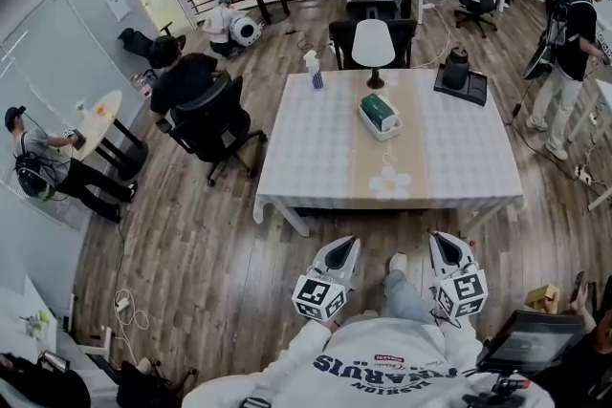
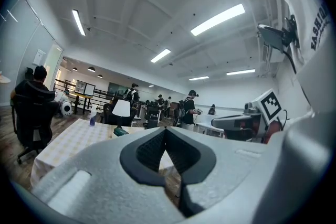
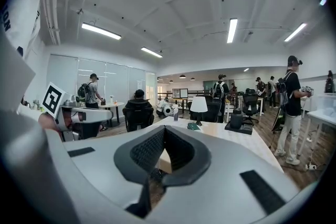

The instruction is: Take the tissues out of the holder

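While held short of the desk (image 1: 316, 158), the left tool (image 1: 341, 246) and right tool (image 1: 448, 244) both show jaws closed together on nothing. The tissues (image 1: 379, 111) sit in their holder (image 1: 390, 131) at mid-desk, near the lamp (image 1: 373, 48), well apart from both tools.

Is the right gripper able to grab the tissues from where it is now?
Probably not yet. The right gripper is shut, out over the floor short of the table, and the tissue holder sits near the table's middle. Nothing blocks the path.
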A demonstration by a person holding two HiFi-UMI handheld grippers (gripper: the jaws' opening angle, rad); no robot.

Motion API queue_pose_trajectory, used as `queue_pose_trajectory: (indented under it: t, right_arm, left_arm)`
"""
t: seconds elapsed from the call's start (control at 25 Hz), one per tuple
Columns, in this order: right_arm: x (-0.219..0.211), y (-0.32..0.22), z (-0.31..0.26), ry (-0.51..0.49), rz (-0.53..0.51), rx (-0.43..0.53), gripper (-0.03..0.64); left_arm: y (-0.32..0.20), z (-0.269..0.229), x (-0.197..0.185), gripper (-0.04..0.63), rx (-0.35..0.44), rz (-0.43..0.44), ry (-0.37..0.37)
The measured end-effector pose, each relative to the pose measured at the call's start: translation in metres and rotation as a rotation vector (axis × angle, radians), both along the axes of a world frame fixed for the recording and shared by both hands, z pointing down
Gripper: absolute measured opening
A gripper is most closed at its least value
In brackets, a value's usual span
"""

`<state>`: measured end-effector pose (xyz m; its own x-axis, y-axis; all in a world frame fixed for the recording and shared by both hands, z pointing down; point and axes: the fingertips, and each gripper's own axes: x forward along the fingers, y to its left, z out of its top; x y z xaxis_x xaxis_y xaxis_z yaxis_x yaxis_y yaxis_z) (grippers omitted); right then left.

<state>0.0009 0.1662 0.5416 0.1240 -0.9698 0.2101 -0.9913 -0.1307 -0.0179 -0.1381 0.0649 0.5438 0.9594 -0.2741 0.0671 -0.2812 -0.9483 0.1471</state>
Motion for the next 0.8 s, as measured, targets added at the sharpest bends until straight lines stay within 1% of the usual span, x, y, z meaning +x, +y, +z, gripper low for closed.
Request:
queue_pose_trajectory:
  t: [0.36, 0.56, 0.8]
  right_arm:
    - [0.061, -0.051, 0.009, -0.012, 0.007, -0.004, 0.009]
    - [0.095, -0.089, 0.006, -0.013, -0.011, -0.004, 0.009]
    - [0.136, -0.134, -0.001, -0.009, -0.028, 0.007, 0.009]
  left_arm:
    - [-0.059, -0.005, 0.054, 0.005, 0.028, -0.029, 0.015]
    - [-0.096, -0.009, 0.084, 0.005, 0.026, -0.059, 0.011]
    - [-0.139, -0.013, 0.12, 0.005, 0.037, -0.074, 0.007]
